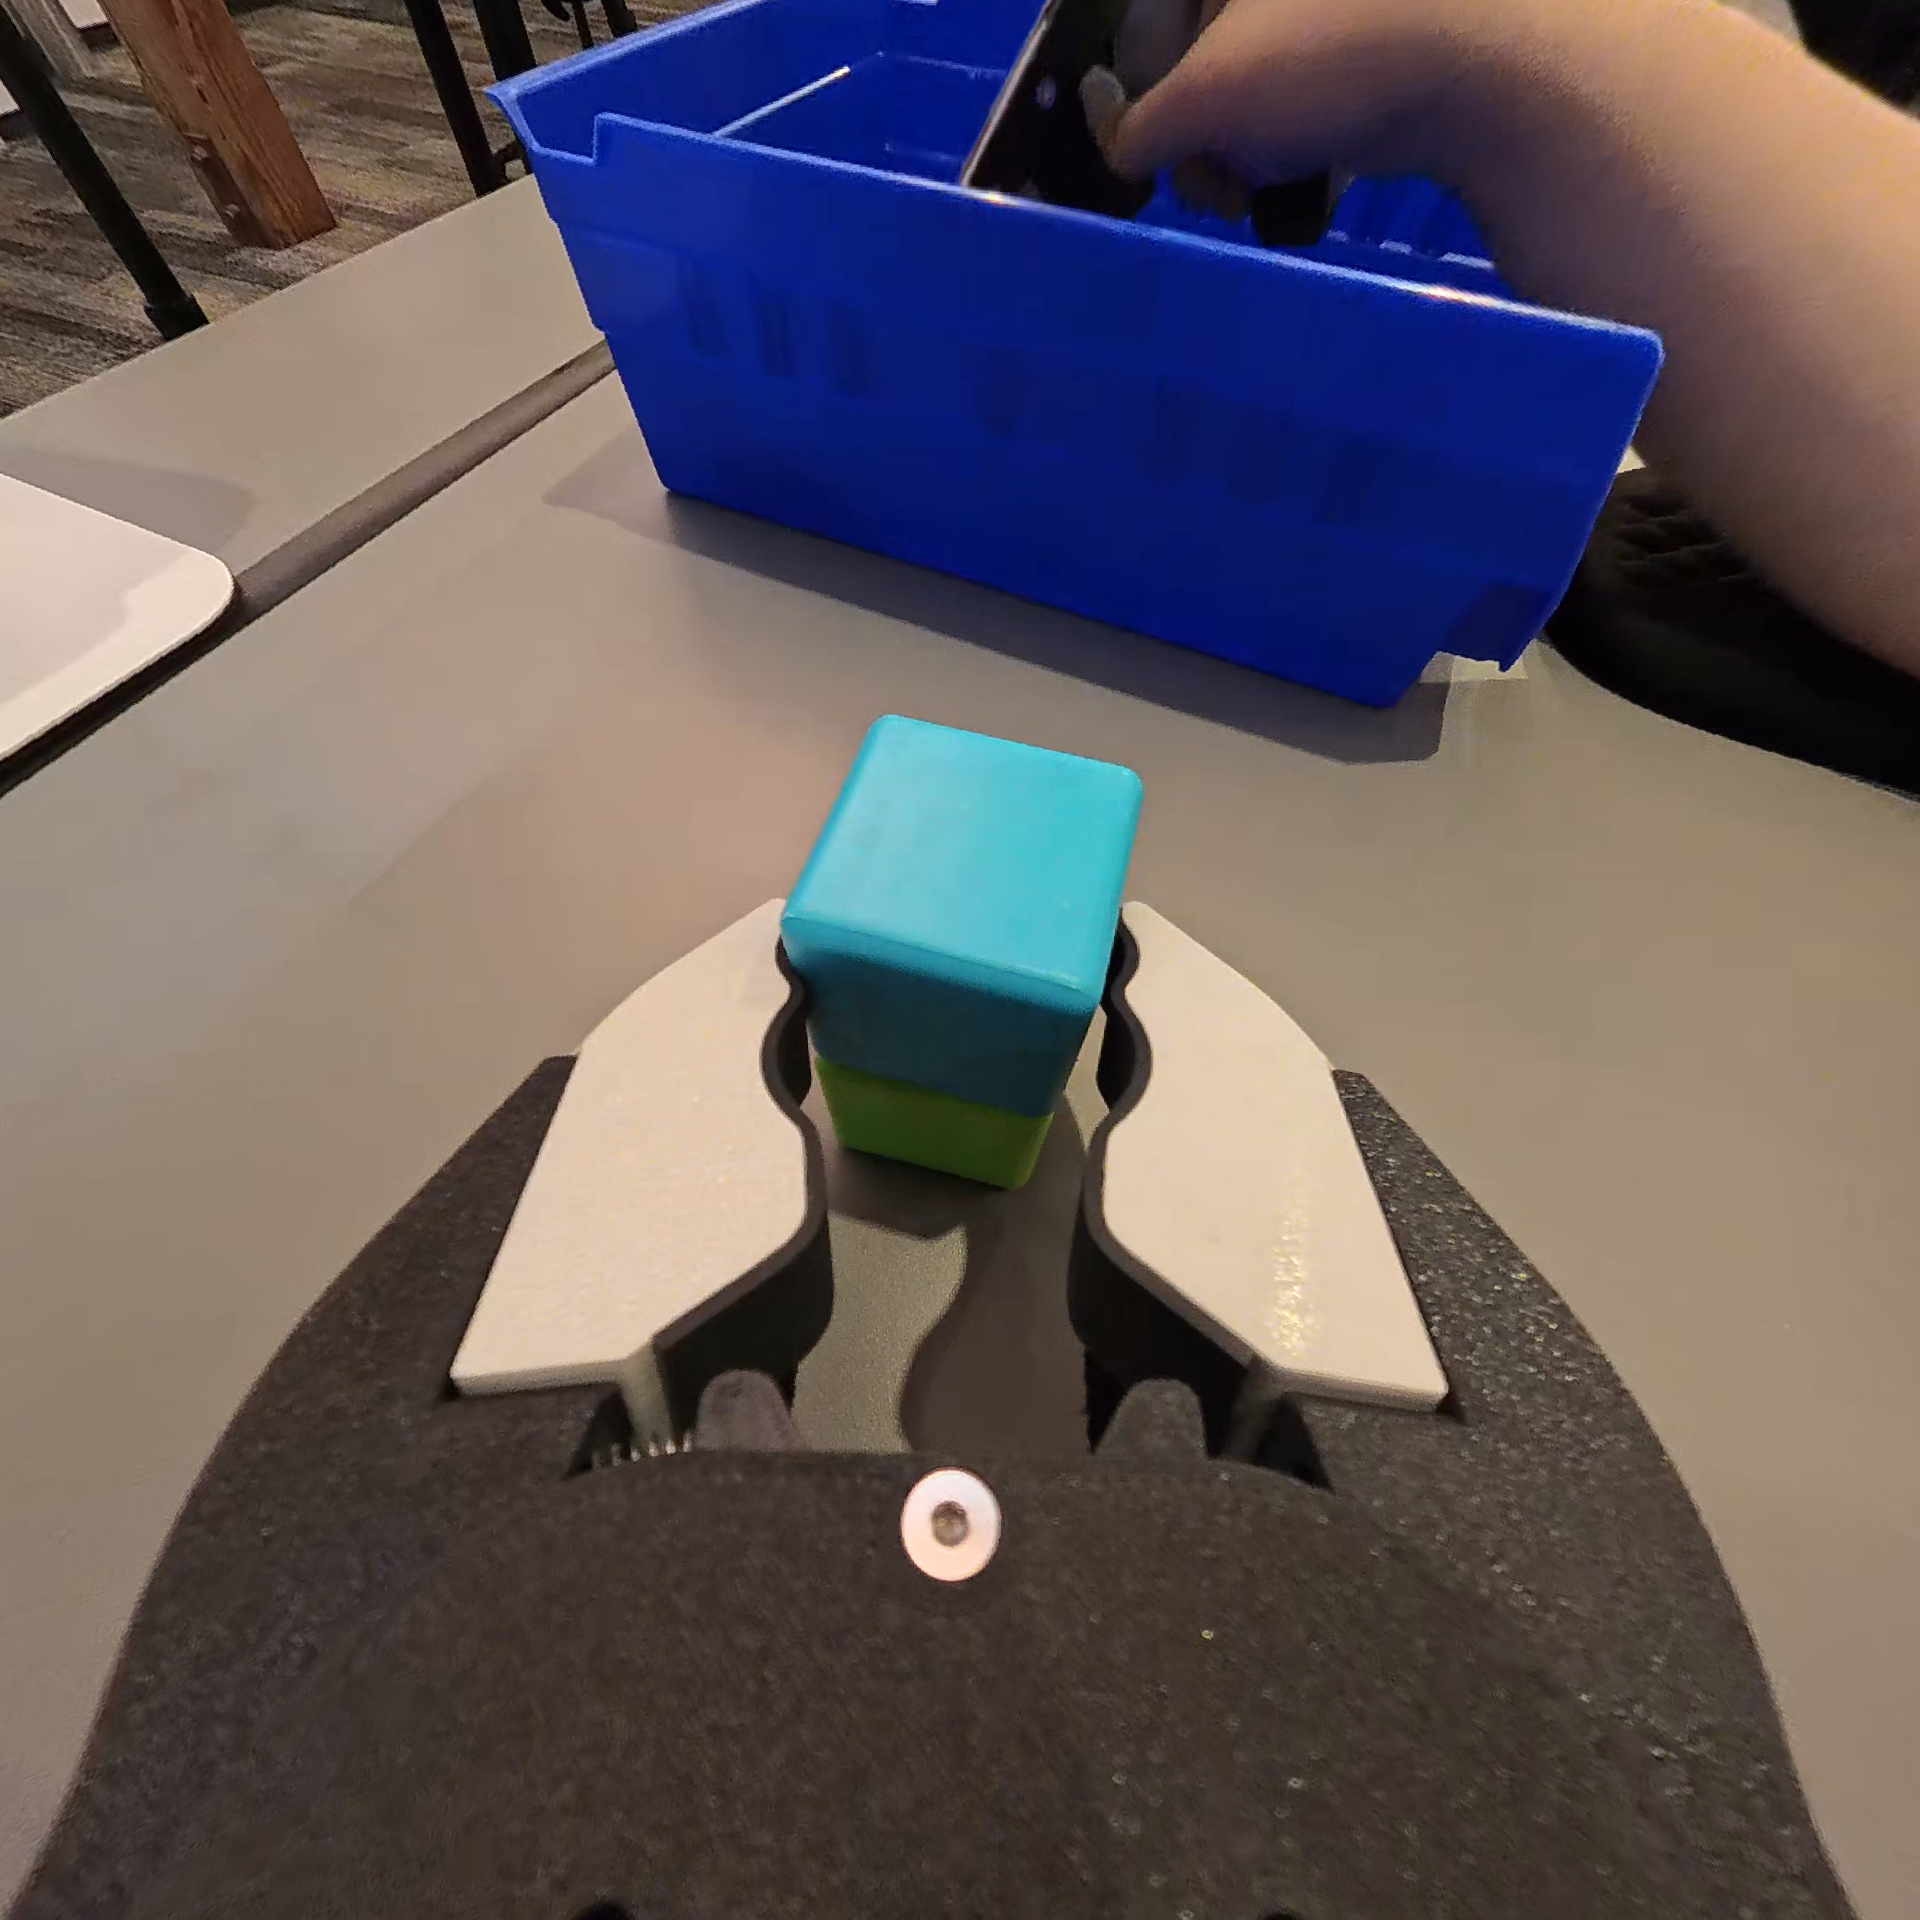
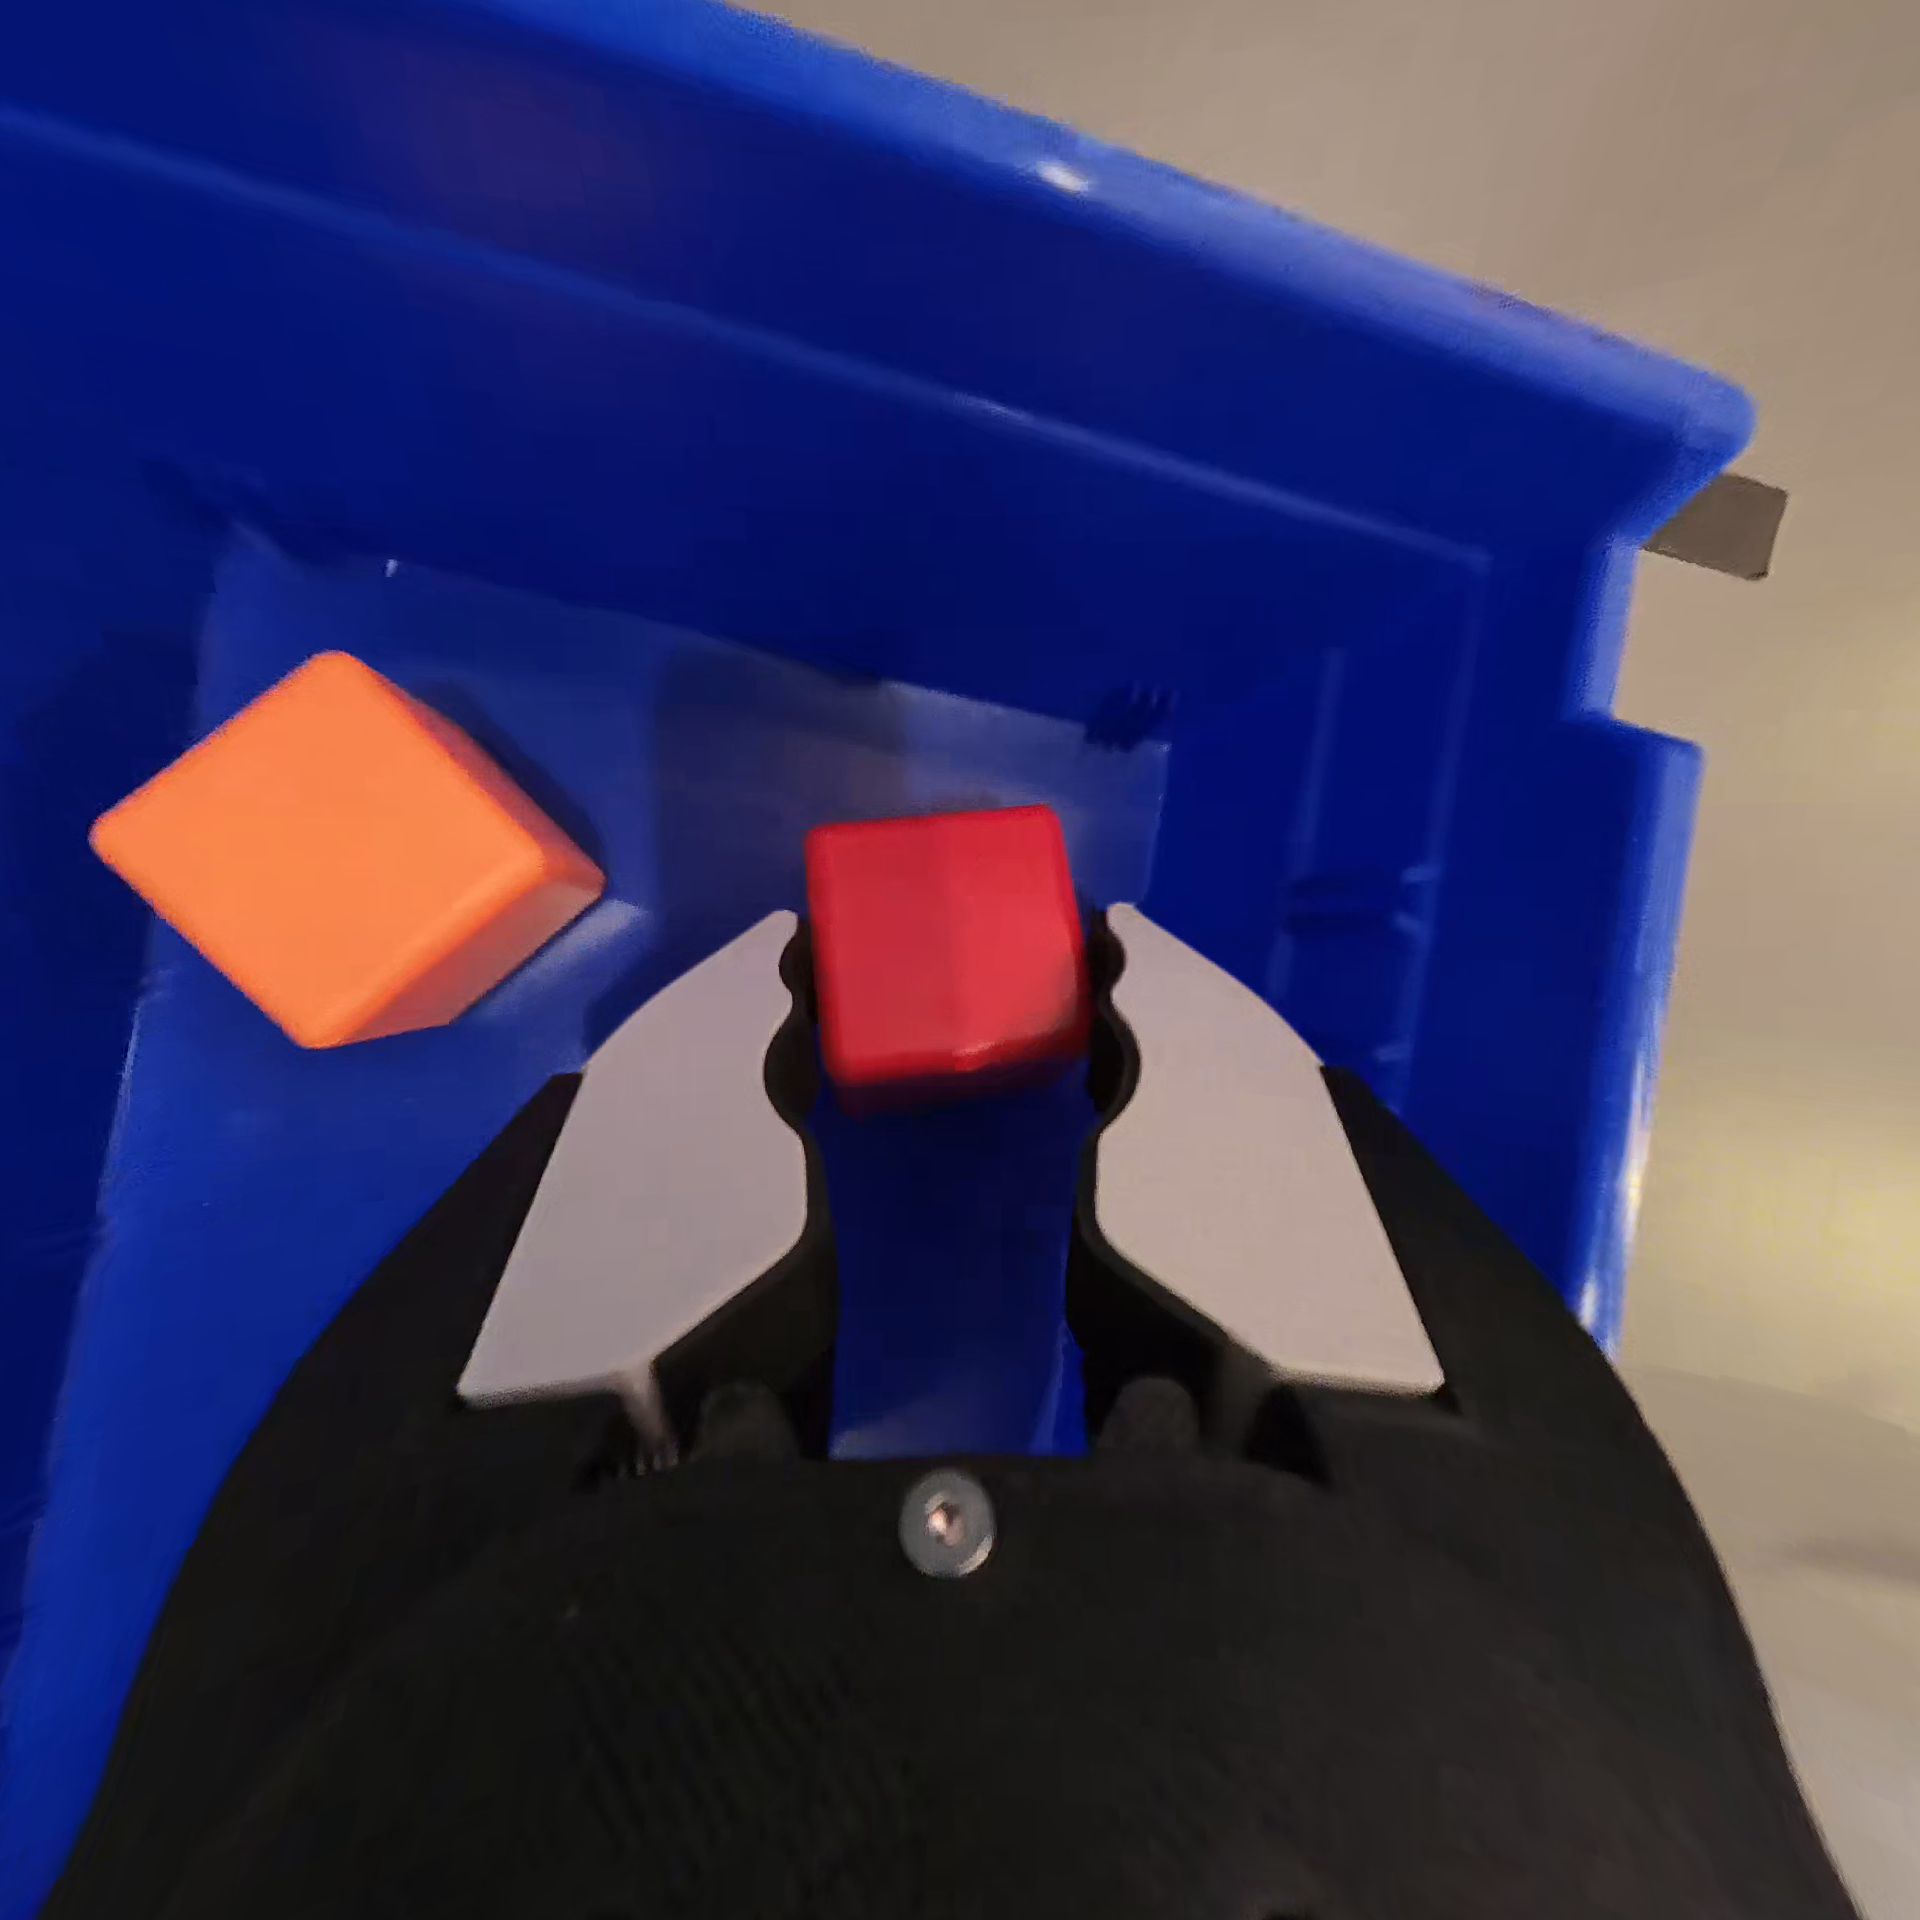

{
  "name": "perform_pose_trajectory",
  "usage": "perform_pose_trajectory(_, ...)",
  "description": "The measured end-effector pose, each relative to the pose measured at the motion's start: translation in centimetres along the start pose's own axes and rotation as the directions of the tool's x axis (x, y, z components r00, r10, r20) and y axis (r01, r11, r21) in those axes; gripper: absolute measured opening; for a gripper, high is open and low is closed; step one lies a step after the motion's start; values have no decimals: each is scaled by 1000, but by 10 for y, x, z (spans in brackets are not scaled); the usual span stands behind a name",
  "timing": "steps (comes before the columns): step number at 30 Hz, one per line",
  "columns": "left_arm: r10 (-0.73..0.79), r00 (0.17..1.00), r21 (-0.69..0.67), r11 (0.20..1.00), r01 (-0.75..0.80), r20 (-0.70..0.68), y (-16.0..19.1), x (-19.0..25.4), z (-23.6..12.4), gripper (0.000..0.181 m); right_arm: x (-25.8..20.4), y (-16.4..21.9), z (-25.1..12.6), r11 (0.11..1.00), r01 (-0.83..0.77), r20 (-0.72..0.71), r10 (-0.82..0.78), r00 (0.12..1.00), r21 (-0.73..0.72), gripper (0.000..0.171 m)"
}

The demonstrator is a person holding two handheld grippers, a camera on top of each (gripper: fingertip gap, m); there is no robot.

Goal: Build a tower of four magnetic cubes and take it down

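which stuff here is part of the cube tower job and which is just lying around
Part of the job:
- teal cube on green cube, between the left gripper jaws
- red cube in the right gripper
- orange cube in the blue bin

Just lying about:
- white board at the table edge
- dark cloth beside the bin

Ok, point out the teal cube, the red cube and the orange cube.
teal cube (image 1: 961,868): left wrist view, on its top face.
red cube (image 2: 940,940): right wrist view, on its near face.
orange cube (image 2: 322,842): right wrist view, on its top face.
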State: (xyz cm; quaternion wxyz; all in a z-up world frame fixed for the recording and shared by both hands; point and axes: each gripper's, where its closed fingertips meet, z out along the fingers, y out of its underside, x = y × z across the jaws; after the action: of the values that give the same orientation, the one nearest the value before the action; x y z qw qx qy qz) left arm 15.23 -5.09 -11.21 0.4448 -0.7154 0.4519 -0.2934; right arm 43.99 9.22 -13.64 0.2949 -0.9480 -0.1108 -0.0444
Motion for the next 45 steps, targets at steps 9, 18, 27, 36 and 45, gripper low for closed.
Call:
perform_pose_trajectory(9, -11, 1000, -105, 994, 8, -22, 17, 3, 3, 63, -11, 18, -3, 987, 79, 64, -70, 995, -143, 68)
perform_pose_trajectory(18, -1, 1000, -208, 978, 6, 25, 35, -1, 2, 55, -60, -39, -95, 964, 191, 240, -233, 942, 185, 74)
perform_pose_trajectory(27, 40, 999, -257, 965, -43, -17, 42, 3, 4, 49, -260, -26, -199, 555, 400, 475, -832, 287, 729, 70)
perform_pose_trajectory(36, 77, 994, -255, 962, -93, -72, 44, 11, -1, 49, -321, 22, -148, 475, 602, 523, -845, 108, 642, 66)
perform_pose_trajectory(45, 83, 993, -254, 962, -100, -79, 45, 12, -2, 49, -327, 36, -135, 463, 640, 561, -826, 61, 613, 49)
